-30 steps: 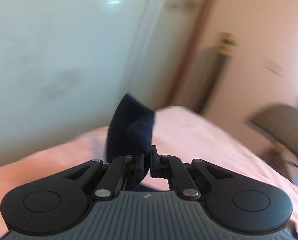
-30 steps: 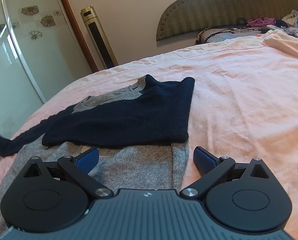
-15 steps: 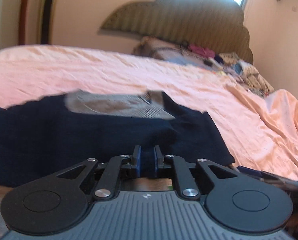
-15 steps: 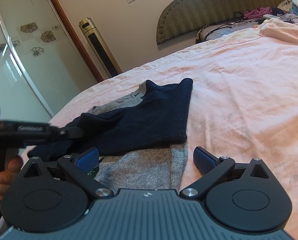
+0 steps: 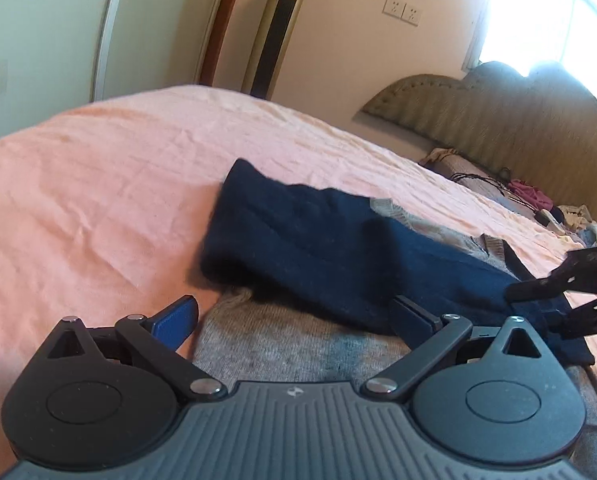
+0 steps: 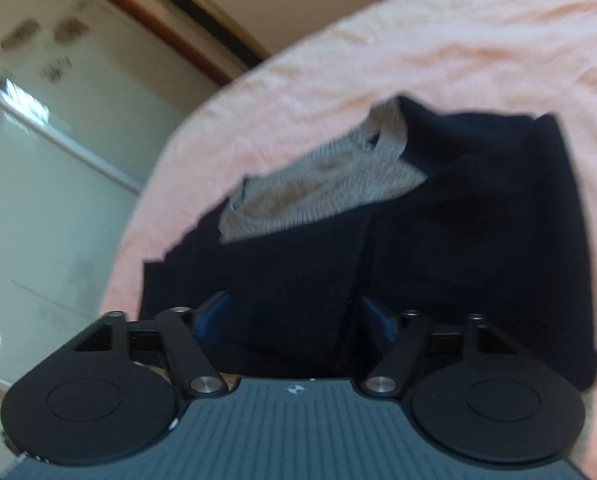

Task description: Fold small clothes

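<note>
A small grey and navy sweater lies on the pink bed sheet, both navy sleeves folded across the grey body. My left gripper is open and empty, low over the grey hem. My right gripper is open just above the folded navy sleeves, and its tips show at the right edge of the left wrist view. The grey collar area shows beyond the sleeves.
A padded headboard with loose clothes and cables stands at the far end. A gold tower fan and a glass wardrobe door stand beside the bed. The sheet's left edge drops off.
My left gripper has let go of the navy sleeve, which now lies across the sweater, and has opened. My right gripper has tilted down close over the sleeves.
</note>
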`<state>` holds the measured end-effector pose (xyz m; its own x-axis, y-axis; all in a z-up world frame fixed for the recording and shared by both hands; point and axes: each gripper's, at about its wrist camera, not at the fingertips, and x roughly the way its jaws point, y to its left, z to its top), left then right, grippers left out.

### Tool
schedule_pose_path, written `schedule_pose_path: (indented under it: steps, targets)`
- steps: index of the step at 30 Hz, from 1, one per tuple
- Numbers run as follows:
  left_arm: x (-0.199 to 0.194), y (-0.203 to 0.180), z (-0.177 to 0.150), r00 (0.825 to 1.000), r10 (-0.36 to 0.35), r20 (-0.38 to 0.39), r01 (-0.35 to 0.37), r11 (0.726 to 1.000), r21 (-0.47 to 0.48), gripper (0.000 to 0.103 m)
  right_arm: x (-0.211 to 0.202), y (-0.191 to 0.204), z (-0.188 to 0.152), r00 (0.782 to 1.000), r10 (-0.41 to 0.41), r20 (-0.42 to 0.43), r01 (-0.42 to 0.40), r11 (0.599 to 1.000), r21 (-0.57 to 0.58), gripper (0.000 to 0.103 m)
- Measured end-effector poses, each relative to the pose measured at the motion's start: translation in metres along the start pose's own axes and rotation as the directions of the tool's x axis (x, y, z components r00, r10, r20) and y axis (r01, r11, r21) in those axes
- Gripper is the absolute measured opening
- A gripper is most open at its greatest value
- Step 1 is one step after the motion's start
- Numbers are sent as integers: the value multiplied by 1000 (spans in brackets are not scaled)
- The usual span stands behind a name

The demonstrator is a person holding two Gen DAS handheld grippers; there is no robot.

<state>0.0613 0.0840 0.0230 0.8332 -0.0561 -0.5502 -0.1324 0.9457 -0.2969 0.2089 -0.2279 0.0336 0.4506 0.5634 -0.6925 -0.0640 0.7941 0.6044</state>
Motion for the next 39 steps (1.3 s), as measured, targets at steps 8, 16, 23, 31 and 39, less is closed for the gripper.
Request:
schedule_pose_path:
  steps: [8, 16, 23, 31, 39]
  targets:
    - [-4, 10, -4, 999, -32, 16, 33, 999, -38, 102, -23, 33, 8, 989, -54, 141, 81, 977, -195, 13]
    - [-4, 11, -4, 999, -39, 13, 39, 998, -47, 102, -39, -38, 3, 969, -194, 152, 211, 972, -100, 15]
    - [-36, 22, -4, 996, 83, -23, -83, 997, -5, 102, -93, -49, -46, 943, -93, 318, 91, 996, 21, 79]
    - [-53, 20, -17, 981, -21, -191, 42, 993, 107, 49, -131, -78, -121, 961, -166, 221, 166, 986, 18, 52]
    - [-34, -17, -17, 979, 159, -125, -100, 919, 381, 3, -115, -68, -107, 975, -163, 149, 172, 984, -53, 8]
